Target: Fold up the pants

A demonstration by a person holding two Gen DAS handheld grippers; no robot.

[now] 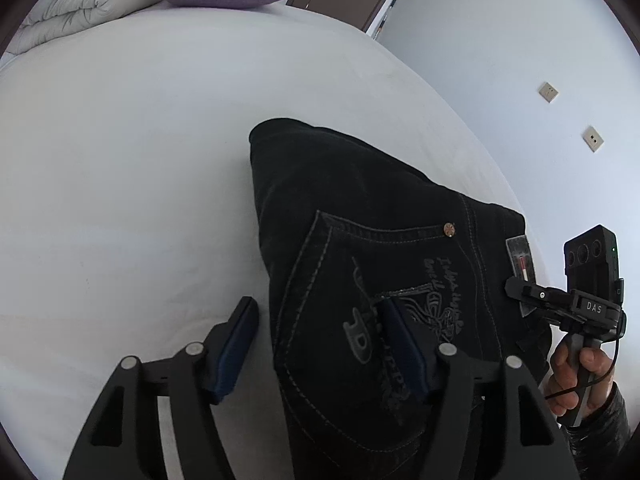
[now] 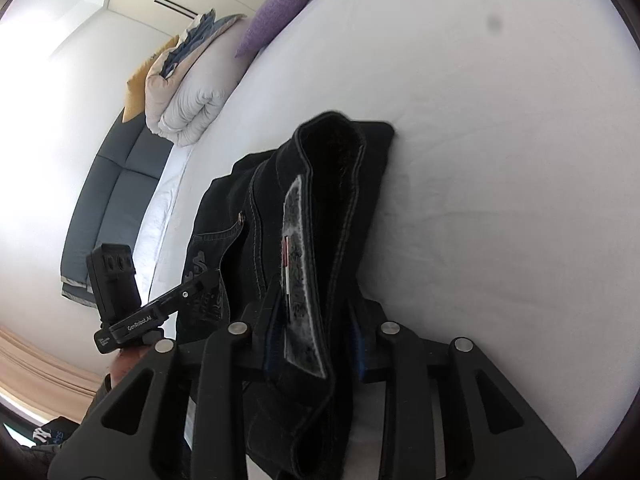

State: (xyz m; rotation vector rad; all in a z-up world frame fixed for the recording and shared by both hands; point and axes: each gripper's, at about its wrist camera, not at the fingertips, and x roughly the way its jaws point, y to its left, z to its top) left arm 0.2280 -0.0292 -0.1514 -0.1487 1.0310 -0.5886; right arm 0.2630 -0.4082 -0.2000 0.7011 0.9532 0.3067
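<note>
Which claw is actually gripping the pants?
The right claw: its fingers pinch the waistband of the black pants. The left claw is open, one finger resting on the back pocket, the other over the bed.

Both grippers are matte black with blue-padded jaws and silver pivot screws. The right gripper (image 1: pixel 516 286) reads "DAS", the left gripper (image 2: pixel 214 272) "GenRobot.AI". Bare-skinned right hand (image 1: pixel 580 376), thin black cable, glossy black sleeve (image 1: pixel 604 424).

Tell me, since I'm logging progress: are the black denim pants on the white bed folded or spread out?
Folded. The black denim pants form a compact bundle on the white bed, layers stacked at the waistband held in the right gripper.
</note>
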